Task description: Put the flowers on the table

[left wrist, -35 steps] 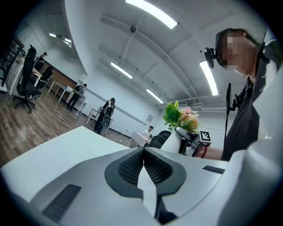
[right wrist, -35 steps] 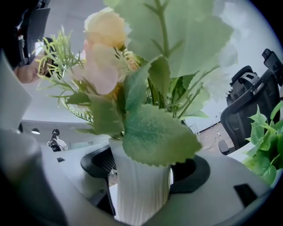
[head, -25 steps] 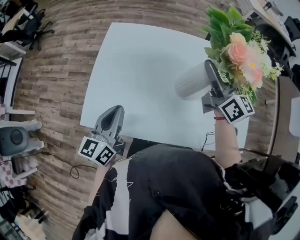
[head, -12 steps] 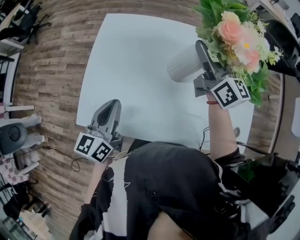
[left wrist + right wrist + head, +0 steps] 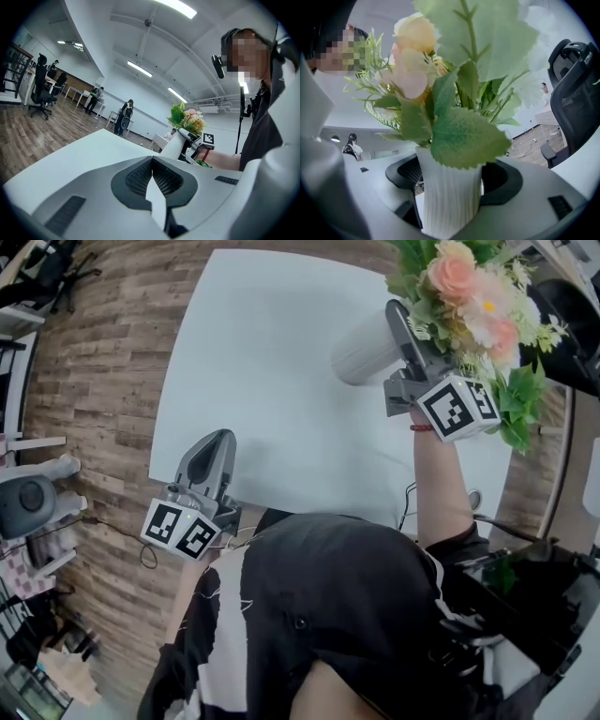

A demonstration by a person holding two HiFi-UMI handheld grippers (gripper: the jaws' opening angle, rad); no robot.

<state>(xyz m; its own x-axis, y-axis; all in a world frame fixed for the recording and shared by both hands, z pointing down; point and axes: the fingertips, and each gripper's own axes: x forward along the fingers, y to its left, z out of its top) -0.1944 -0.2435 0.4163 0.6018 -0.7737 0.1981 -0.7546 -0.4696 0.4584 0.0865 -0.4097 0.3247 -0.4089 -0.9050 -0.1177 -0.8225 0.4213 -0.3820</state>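
Note:
A white ribbed vase [image 5: 364,349] with pink and peach flowers [image 5: 469,292] and green leaves is held tilted above the right part of the white table [image 5: 272,381]. My right gripper [image 5: 398,334] is shut on the vase; in the right gripper view the vase [image 5: 449,192] fills the space between the jaws, with the flowers [image 5: 415,56] above. My left gripper [image 5: 214,454] hovers at the table's near left edge, jaws shut and empty. In the left gripper view the left gripper [image 5: 152,180] is shut and the flowers [image 5: 190,119] show far off.
Wooden floor [image 5: 103,381] surrounds the table. A black office chair [image 5: 576,93] stands at the right. Desks, chairs [image 5: 42,89] and several people [image 5: 126,117] are in the background of the office.
My right gripper has carried the vase and flowers leftward and farther out over the table. The left gripper has barely shifted.

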